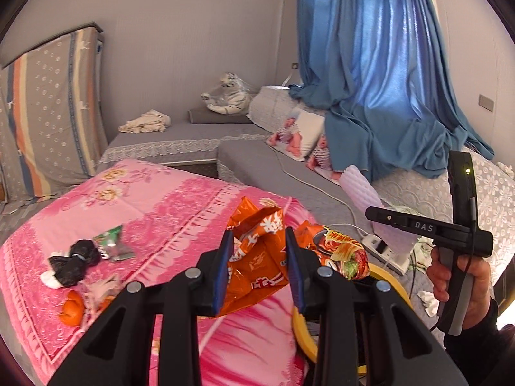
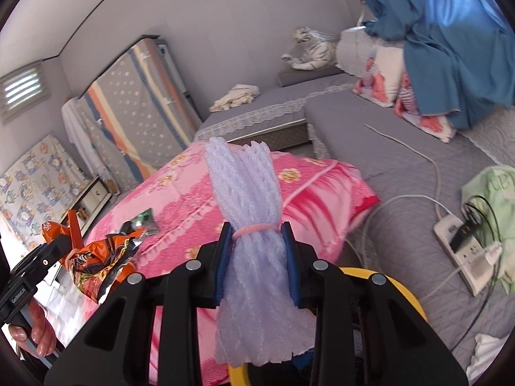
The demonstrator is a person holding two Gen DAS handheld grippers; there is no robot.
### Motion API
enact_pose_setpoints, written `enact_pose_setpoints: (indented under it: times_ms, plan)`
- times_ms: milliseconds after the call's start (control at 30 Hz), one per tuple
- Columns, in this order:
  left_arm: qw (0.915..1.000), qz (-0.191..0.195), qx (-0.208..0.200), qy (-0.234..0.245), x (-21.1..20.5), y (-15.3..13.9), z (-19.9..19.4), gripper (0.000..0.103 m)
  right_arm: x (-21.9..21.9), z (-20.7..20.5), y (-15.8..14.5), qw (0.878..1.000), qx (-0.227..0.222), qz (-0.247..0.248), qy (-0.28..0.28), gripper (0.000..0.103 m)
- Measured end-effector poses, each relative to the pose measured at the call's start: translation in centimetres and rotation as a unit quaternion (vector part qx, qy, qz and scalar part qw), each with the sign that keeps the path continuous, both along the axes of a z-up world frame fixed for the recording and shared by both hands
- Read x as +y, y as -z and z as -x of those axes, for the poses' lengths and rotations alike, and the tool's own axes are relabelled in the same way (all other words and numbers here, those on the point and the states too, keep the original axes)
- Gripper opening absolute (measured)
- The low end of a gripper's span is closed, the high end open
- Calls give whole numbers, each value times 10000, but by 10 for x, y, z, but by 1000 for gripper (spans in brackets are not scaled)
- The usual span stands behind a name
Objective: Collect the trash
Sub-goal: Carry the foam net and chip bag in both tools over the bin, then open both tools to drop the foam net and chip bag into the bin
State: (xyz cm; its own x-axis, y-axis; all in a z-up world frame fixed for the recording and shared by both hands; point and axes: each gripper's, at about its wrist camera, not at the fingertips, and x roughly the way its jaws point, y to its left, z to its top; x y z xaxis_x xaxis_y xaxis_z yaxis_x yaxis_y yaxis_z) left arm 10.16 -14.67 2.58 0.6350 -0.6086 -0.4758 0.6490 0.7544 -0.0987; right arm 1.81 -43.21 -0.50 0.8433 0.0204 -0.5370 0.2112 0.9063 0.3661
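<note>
This is a bedroom in a home, lived in and a little untidy. A low grey bed platform (image 1: pixel 180 135) with lace-trimmed covers runs along the walls, and a folded pink floral quilt (image 1: pixel 154 199) lies in the foreground. A long blue curtain (image 1: pixel 370 64) hangs over a bright window and spills onto the bedding beside pillows printed with babies (image 1: pixel 297 133). A plush white tiger (image 1: pixel 230 95) sits in the corner, a striped mattress (image 1: pixel 51 109) leans upright against the wall, and a crumpled cloth (image 1: pixel 146 122) lies on the bed. A white power strip (image 2: pixel 463 254) with plugged-in cables rests on the grey cover.
</note>
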Motion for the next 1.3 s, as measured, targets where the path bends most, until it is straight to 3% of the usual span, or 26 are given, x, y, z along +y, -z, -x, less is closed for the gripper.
enact_pose_setpoints:
  times_ms: [300,700,1133,1233,1300]
  plan:
    - [9981,-159,260,535,-51,30,-5,30,-32,25,36,9977,344,-214,552,29]
    - [9862,-859,747,1199,-118,98,0,30,-56,45,89,9911,868,-572,835,29]
    - [9729,-1152,1285,1536,-144,148,0,30,-67,52,118,9846,1154,-838,1007,33]
    - [9725,-1162,1328,1521,-143,150,-1,35,-68,52,121,9834,1192,-903,1026,41]
    - [9723,-1159,1377,1490,-142,152,-3,49,-70,52,122,9829,1209,-903,1054,46]
